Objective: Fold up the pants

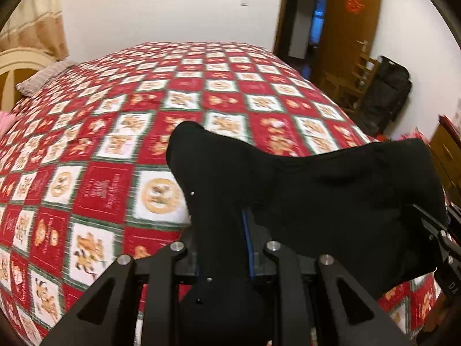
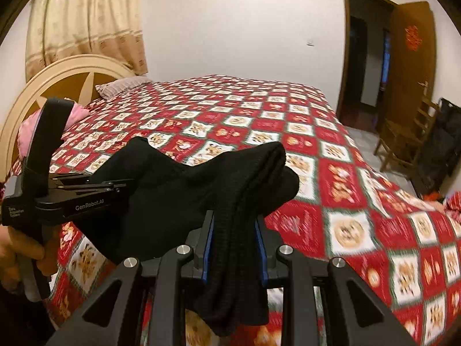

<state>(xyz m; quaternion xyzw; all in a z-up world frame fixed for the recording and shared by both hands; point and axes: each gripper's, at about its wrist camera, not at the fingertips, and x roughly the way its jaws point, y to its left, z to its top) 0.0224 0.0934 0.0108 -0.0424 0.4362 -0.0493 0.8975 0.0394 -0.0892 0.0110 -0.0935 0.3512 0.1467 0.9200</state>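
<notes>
Left gripper (image 2: 126, 186): clamped on one bunched end of the black pants (image 2: 184, 190), cloth pinched between blue-padded fingers (image 1: 247, 242), held aloft so the garment hangs clear of the bed (image 1: 95, 190). Pants: slung in a sagging span between both grippers, above the quilt near its front edge, apparently for laying flat. Right gripper (image 2: 234, 239): closed on the other end, ribbed folds squeezed between the pads and draping below the fingertips.
</notes>
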